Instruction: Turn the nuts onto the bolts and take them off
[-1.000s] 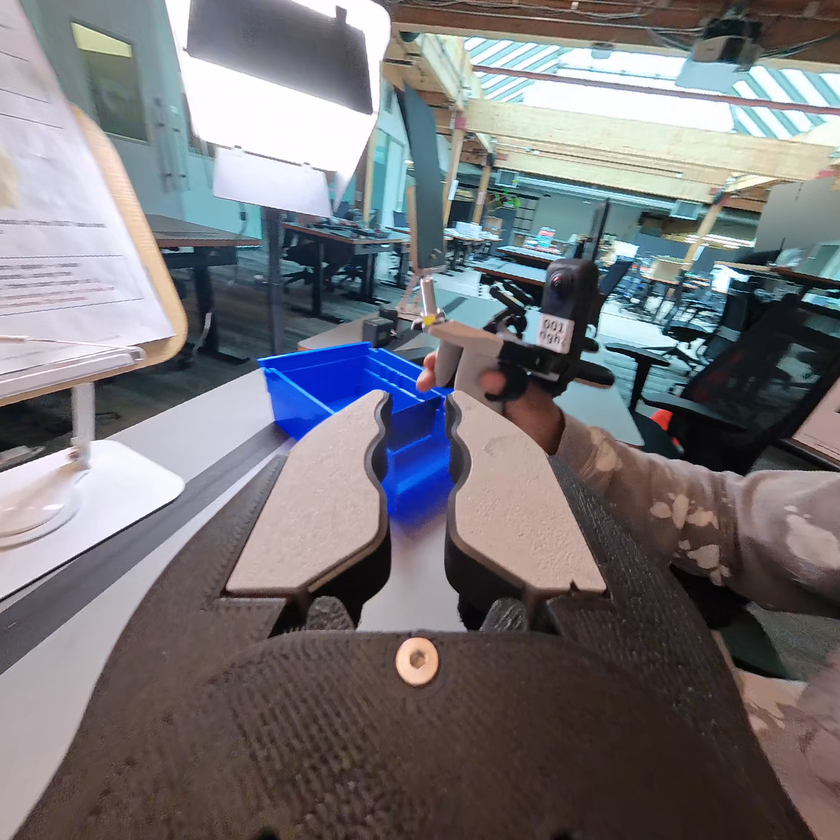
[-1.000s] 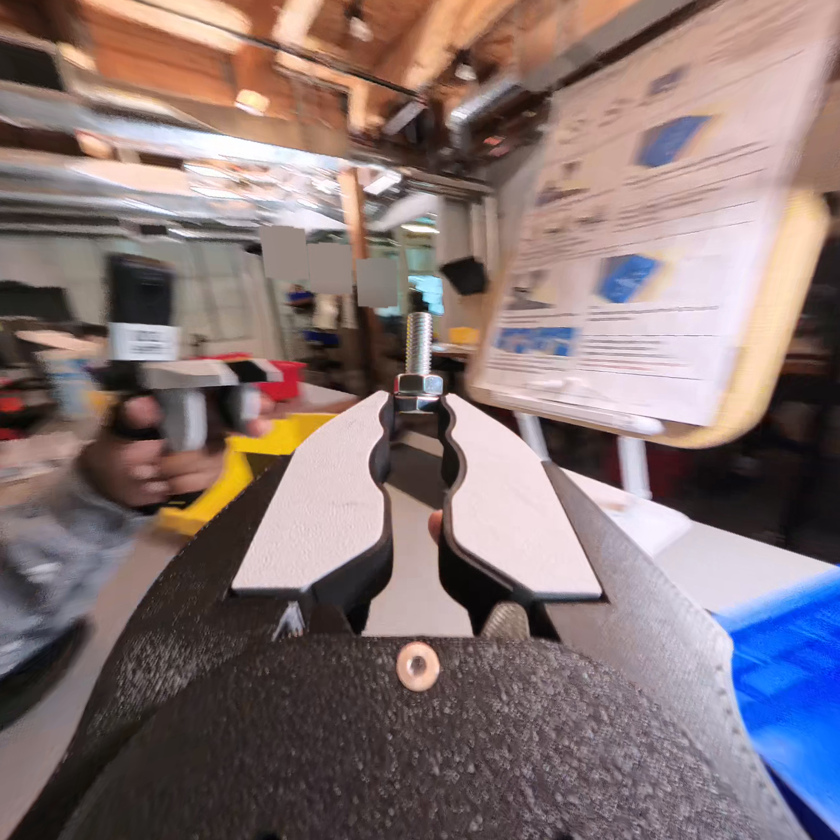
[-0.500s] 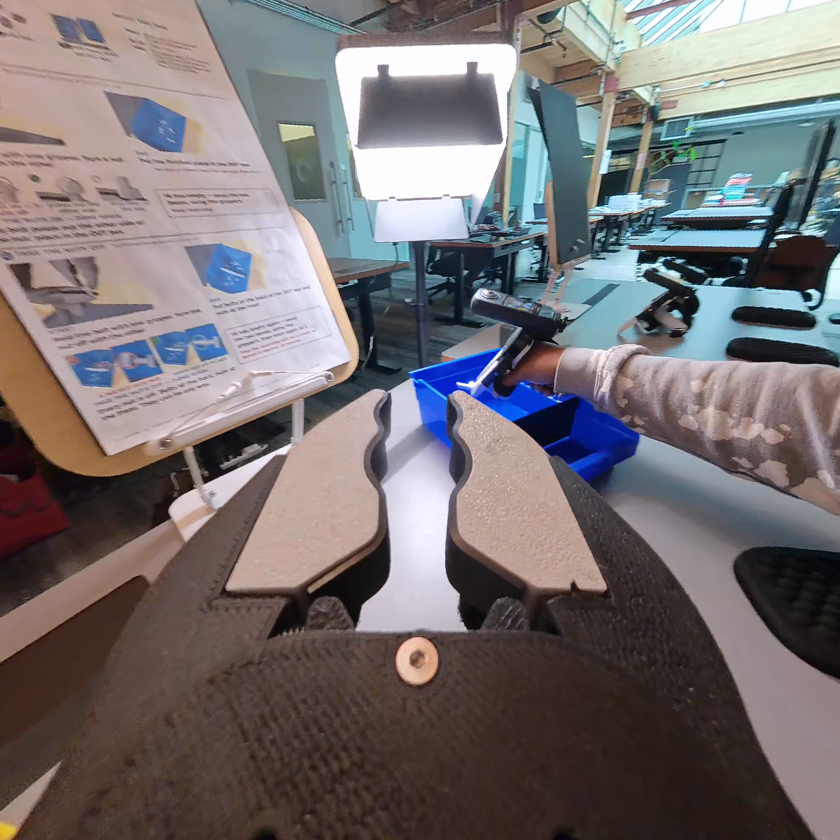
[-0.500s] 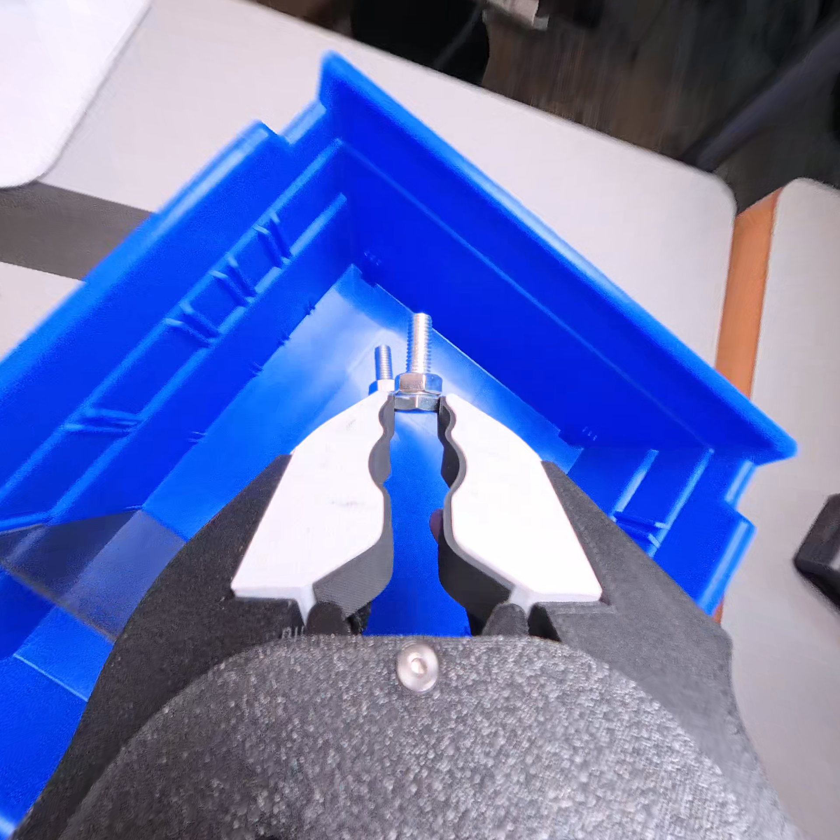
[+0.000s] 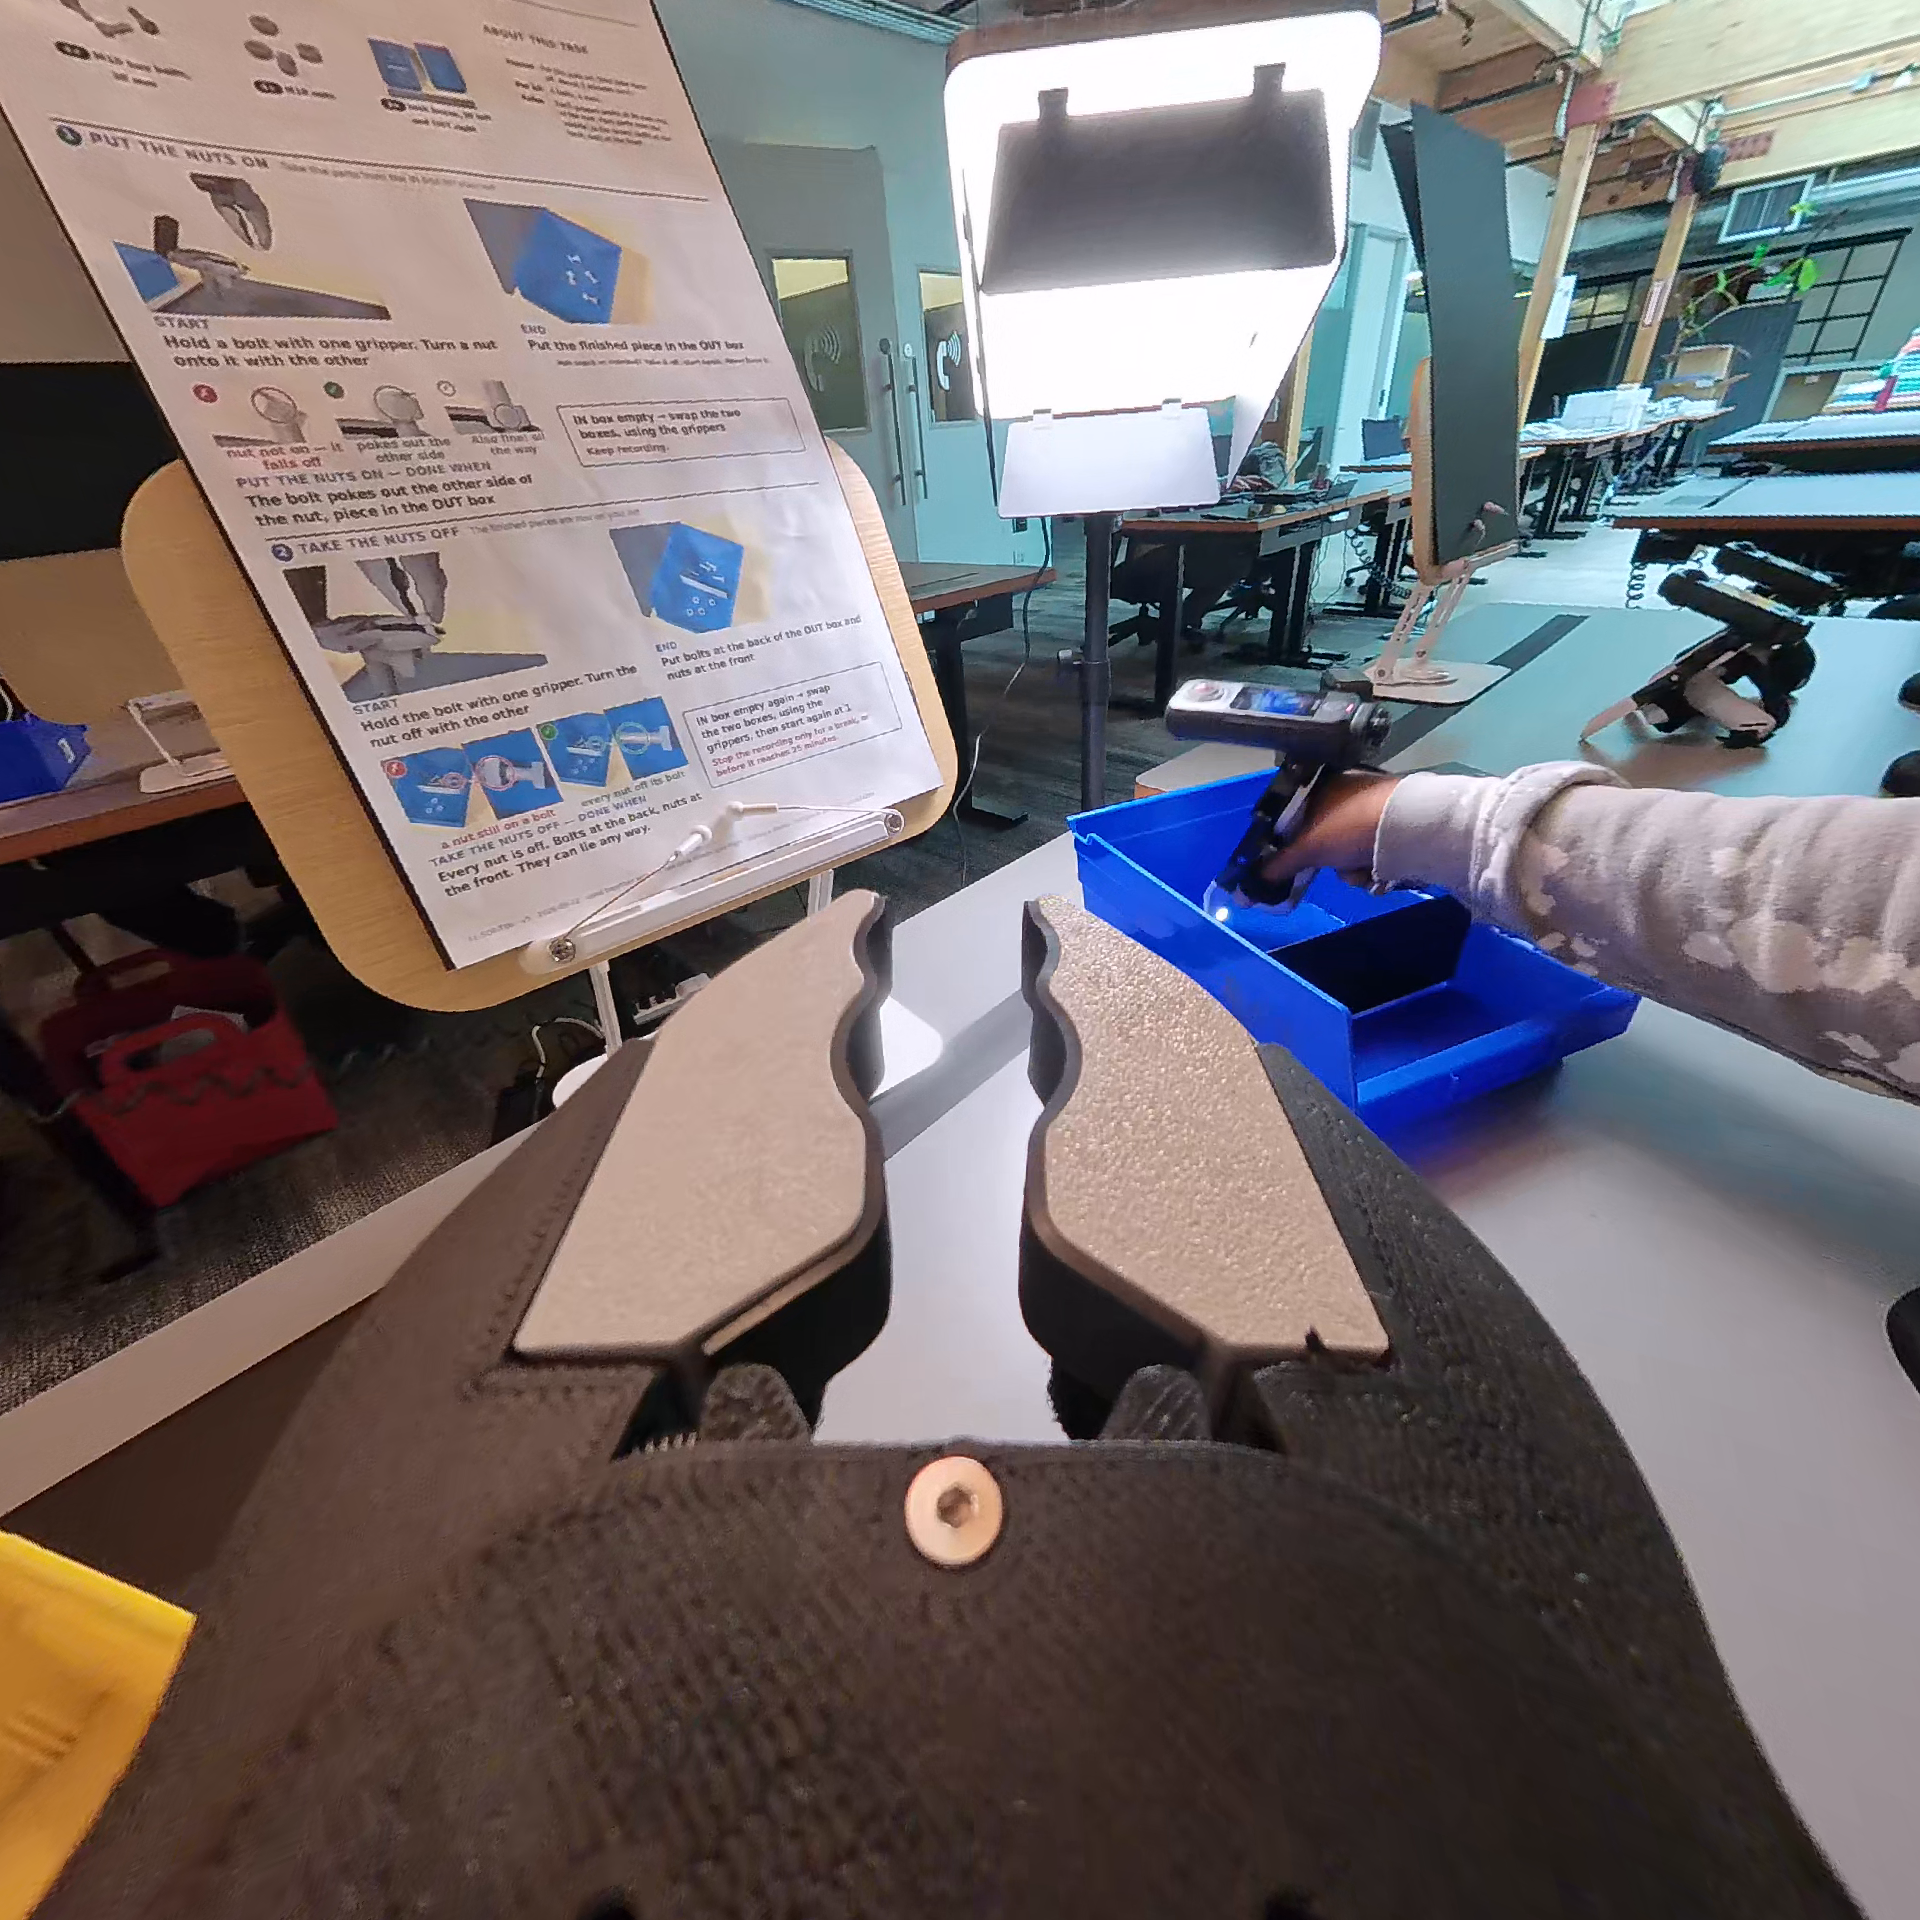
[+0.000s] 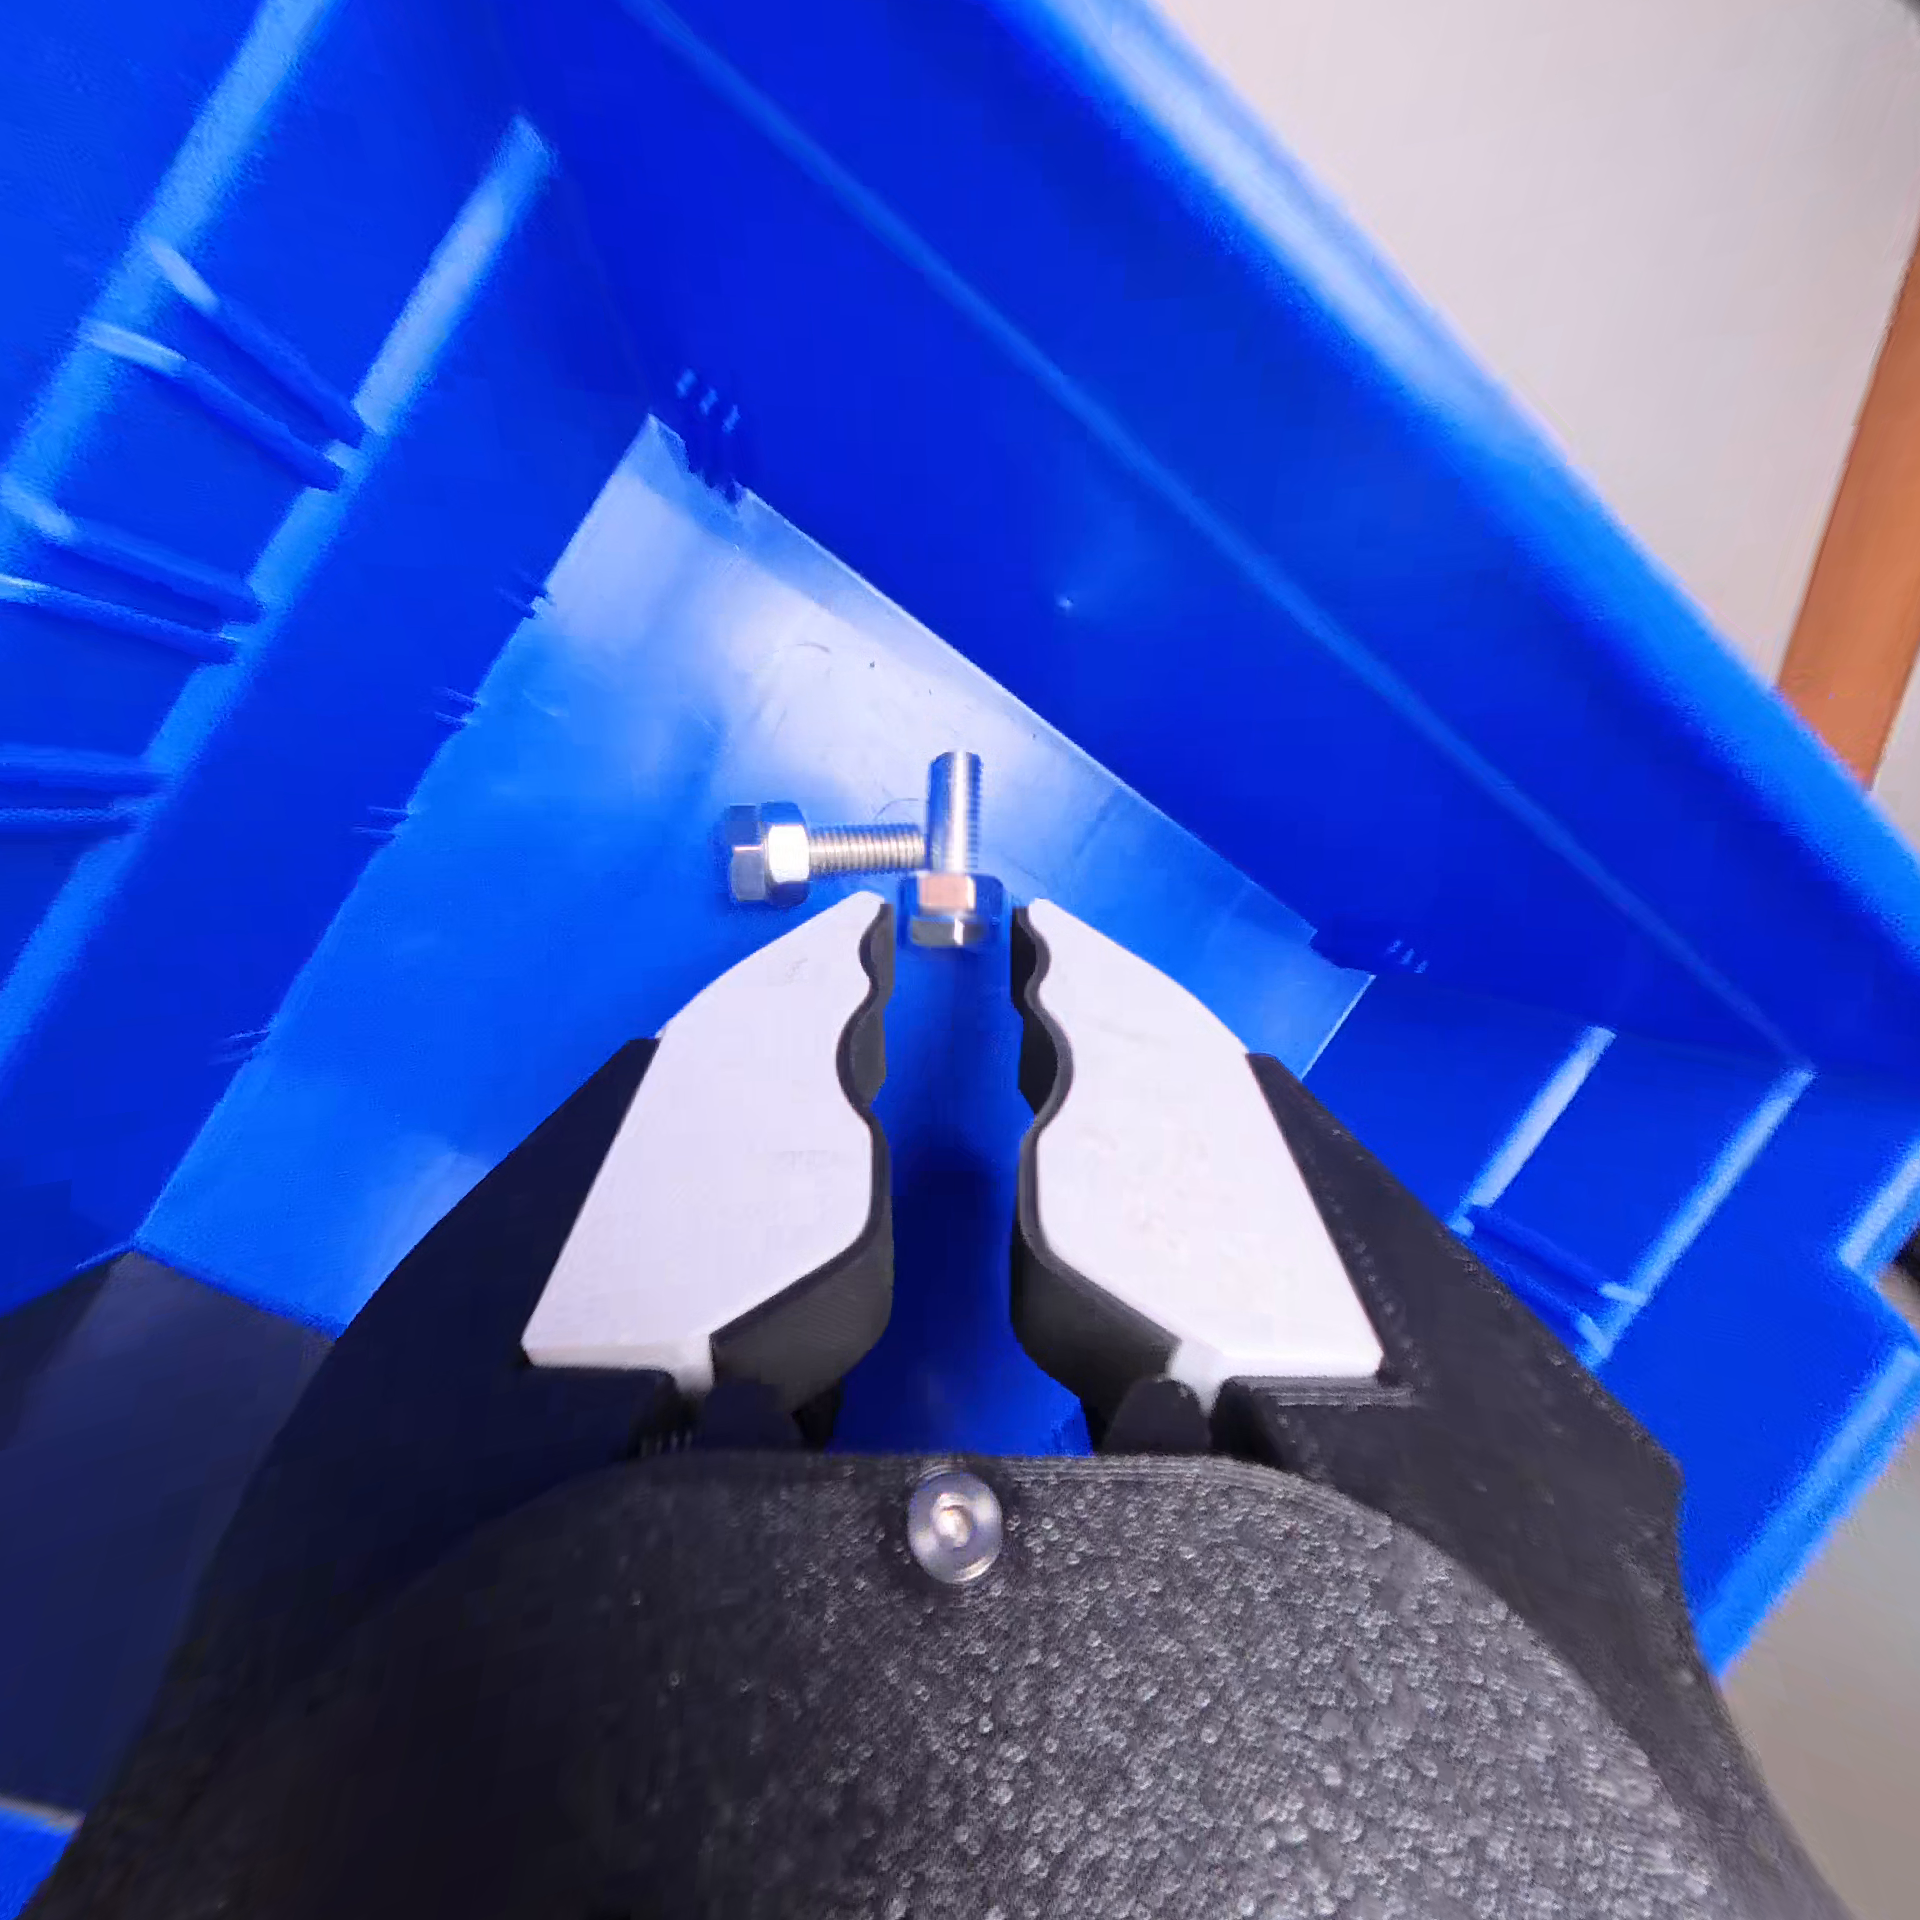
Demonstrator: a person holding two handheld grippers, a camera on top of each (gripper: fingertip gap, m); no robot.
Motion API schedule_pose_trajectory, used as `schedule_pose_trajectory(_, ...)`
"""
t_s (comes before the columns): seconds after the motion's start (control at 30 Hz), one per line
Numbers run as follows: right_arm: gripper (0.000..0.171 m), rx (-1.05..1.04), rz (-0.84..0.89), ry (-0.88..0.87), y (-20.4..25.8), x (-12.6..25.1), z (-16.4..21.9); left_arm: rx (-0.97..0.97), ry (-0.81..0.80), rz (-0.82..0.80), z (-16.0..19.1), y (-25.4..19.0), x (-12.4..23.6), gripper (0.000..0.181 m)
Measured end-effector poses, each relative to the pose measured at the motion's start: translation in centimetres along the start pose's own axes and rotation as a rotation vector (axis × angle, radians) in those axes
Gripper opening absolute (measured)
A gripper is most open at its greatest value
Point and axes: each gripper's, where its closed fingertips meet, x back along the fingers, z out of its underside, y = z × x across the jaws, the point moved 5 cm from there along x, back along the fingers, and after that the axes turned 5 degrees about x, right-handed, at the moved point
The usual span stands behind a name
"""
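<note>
My right gripper (image 6: 951,914), jaws parted around a nutted silver bolt (image 6: 952,862) in the blue plastic bin (image 6: 1299,540), works beyond my empty, open left gripper (image 5: 954,966) over the grey workshop table (image 5: 1714,1195).

A pale grey table (image 5: 1621,1247) carries the things. A blue plastic bin (image 5: 1226,997) with a dark divider stands on it toward the far edge. To the bin's left the white base of a wooden document stand (image 5: 904,1039) rests on the tabletop. A yellow bin (image 5: 62,1714) shows at the near left corner
</note>
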Motion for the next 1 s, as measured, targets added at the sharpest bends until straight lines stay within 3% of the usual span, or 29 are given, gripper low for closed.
schedule_pose_trajectory(0.13,0.027,-0.004,-0.040,-0.246,0.4,5.3,-2.0,0.002,-0.002,-0.006,-0.1,0.2,0.2,0.024)
schedule_pose_trajectory(0.27,0.028,0.022,-0.095,-0.644,2.8,14.4,-2.8,0.011,-0.005,-0.021,-0.3,0.7,0.4,0.024)
schedule_pose_trajectory(0.37,0.027,0.054,-0.157,-0.888,6.3,20.4,-0.7,0.014,-0.007,-0.046,-0.4,1.2,0.8,0.024)
schedule_pose_trajectory(0.47,0.027,0.077,-0.245,-1.041,10.6,23.7,3.0,0.018,-0.007,-0.076,-0.6,2.0,1.4,0.024)
schedule_pose_trajectory(0.57,0.027,0.092,-0.344,-1.128,15.1,24.0,7.0,0.024,0.002,-0.116,-0.9,3.3,2.3,0.025)
schedule_pose_trajectory(0.73,0.025,0.178,-0.466,-1.241,21.2,20.7,12.0,0.077,0.085,-0.171,-0.3,6.6,4.2,0.028)
schedule_pose_trajectory(1.0,0.024,0.256,-0.565,-1.246,24.5,19.1,13.2,0.032,0.488,-0.347,5.4,12.3,9.0,0.032)
